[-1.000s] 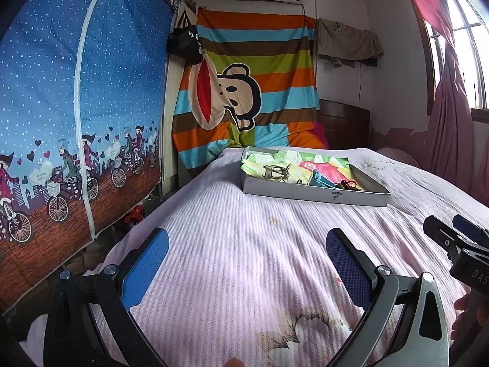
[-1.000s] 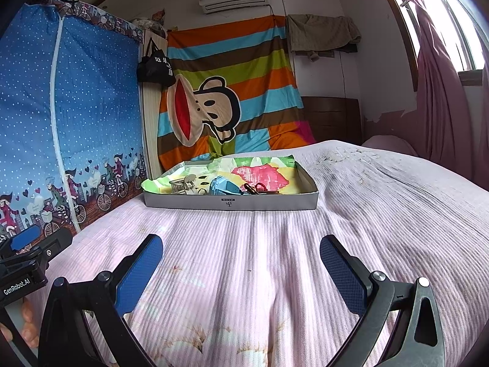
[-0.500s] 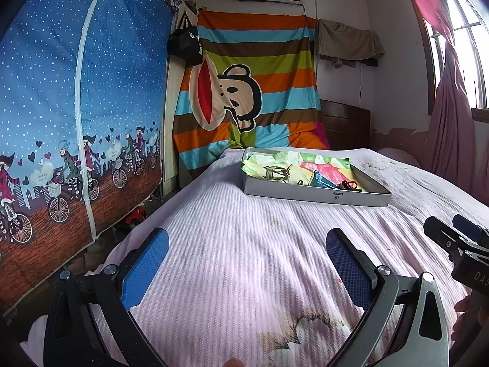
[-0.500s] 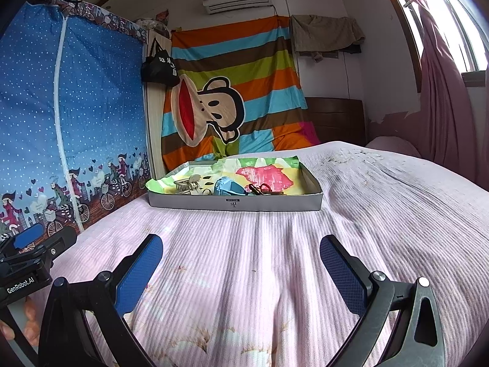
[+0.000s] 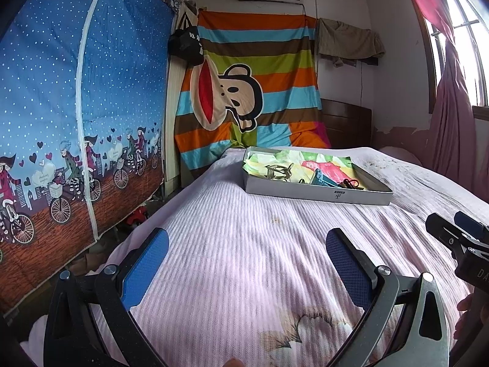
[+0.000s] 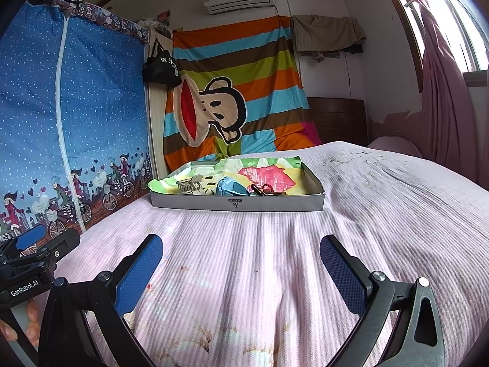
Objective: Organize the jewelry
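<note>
A shallow grey box lined with colourful cloth lies on the pink bed, far ahead of both grippers. Inside it are a beige claw hair clip, a blue clip and a dark red ring-like piece. My left gripper is open and empty above the bedspread. My right gripper is open and empty too. Each gripper shows at the edge of the other's view.
The pink striped bedspread fills the foreground. A blue fabric wardrobe stands along the left, with the bed edge and floor clutter below it. A striped monkey cloth hangs behind. Pink curtains hang at right.
The right gripper's view has drifted slightly, with the box sitting a little further right. Both grippers stay open and empty.
</note>
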Tool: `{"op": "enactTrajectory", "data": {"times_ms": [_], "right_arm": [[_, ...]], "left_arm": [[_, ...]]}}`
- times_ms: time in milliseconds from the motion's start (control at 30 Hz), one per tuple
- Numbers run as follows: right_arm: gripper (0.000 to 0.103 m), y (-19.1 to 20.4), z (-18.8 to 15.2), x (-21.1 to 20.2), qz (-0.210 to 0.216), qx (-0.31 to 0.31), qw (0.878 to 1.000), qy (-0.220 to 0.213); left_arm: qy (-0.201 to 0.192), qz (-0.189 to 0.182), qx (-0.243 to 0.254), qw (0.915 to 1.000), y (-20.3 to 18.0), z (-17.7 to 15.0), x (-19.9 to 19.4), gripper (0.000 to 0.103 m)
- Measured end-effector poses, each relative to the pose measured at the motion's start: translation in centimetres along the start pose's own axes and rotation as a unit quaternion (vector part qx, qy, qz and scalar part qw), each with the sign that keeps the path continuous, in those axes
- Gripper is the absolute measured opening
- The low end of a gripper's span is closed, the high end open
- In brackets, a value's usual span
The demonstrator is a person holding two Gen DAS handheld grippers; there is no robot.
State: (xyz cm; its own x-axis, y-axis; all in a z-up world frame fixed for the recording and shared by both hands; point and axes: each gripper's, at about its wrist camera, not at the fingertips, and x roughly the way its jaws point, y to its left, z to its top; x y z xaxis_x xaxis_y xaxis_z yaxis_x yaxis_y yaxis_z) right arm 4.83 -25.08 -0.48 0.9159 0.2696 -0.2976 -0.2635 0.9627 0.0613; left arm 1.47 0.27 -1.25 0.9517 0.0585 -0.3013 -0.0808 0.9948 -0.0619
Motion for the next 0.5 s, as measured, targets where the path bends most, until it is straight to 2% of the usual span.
{"op": "enactTrajectory", "data": {"times_ms": [500], "right_arm": [[0.103, -0.01, 0.01, -0.01, 0.0, 0.001, 1.0, 0.0]], "left_arm": [[-0.001, 0.0, 0.0, 1.0, -0.04, -0.21, -0.08, 0.101]]}}
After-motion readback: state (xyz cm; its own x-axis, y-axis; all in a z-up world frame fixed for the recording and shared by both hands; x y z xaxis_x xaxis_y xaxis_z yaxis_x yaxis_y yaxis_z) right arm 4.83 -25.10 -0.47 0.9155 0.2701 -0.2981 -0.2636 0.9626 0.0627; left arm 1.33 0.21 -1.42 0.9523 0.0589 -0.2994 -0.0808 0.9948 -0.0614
